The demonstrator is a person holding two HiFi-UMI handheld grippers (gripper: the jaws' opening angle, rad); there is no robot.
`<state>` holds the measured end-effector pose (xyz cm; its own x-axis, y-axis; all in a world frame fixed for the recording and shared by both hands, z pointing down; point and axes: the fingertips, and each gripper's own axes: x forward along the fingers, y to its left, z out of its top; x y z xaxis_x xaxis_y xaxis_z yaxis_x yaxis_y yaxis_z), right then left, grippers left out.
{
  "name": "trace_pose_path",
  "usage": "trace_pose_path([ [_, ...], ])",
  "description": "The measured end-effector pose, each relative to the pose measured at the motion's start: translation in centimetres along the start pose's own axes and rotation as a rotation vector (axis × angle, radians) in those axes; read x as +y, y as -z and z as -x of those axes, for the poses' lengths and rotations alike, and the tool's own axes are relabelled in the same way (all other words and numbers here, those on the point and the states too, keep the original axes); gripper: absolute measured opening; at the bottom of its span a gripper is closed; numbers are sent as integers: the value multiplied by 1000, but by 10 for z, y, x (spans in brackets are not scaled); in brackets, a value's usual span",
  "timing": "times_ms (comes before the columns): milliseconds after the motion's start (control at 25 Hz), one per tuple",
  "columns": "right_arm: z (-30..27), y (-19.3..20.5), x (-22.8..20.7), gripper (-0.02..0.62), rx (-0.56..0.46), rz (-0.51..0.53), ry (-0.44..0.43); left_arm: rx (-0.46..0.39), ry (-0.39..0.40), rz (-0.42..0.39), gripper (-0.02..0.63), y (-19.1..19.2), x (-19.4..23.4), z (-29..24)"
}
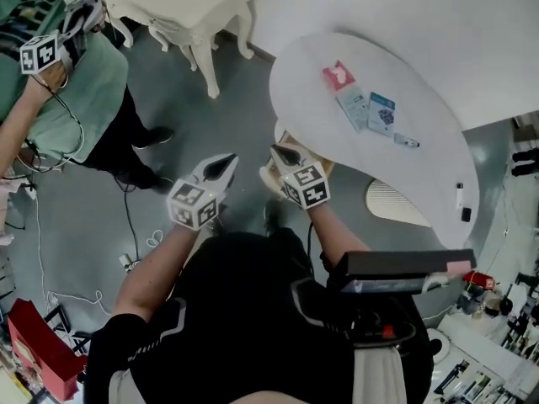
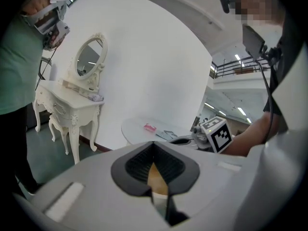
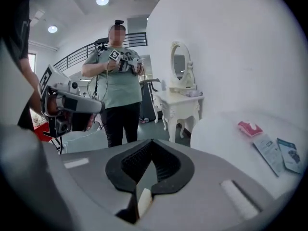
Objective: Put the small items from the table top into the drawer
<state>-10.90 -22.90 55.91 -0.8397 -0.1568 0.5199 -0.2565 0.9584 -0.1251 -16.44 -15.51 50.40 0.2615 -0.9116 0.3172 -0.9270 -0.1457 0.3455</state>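
White and rounded, the desk (image 1: 320, 133) carries a red packet (image 1: 338, 75), a pale leaflet (image 1: 353, 108), a blue card (image 1: 381, 113) and a small tube (image 1: 407, 141), close together near its middle. We hold the left gripper (image 1: 226, 165) and right gripper (image 1: 283, 152) off its near edge, both closed on nothing. These things look light, flat and apt to slide, so we would pinch each by an edge.
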Motion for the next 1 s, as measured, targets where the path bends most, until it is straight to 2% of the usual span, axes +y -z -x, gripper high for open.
trace_pose_path([
  [200, 29, -58, 12, 2, -144, 18, 25, -93, 10, -7, 0, -34, -2, 15],
  [480, 67, -118, 20, 2, -305, -20, 84, -175, -33, -68, 0, -73, 1, 32],
  [800, 86, -145, 25, 0, -372, 30, 140, -261, -90, -128, 0, -106, 5, 47],
  [1000, 91, -152, 25, 0, -386, 36, 159, -287, -68, -109, 0, -117, 3, 51],
])
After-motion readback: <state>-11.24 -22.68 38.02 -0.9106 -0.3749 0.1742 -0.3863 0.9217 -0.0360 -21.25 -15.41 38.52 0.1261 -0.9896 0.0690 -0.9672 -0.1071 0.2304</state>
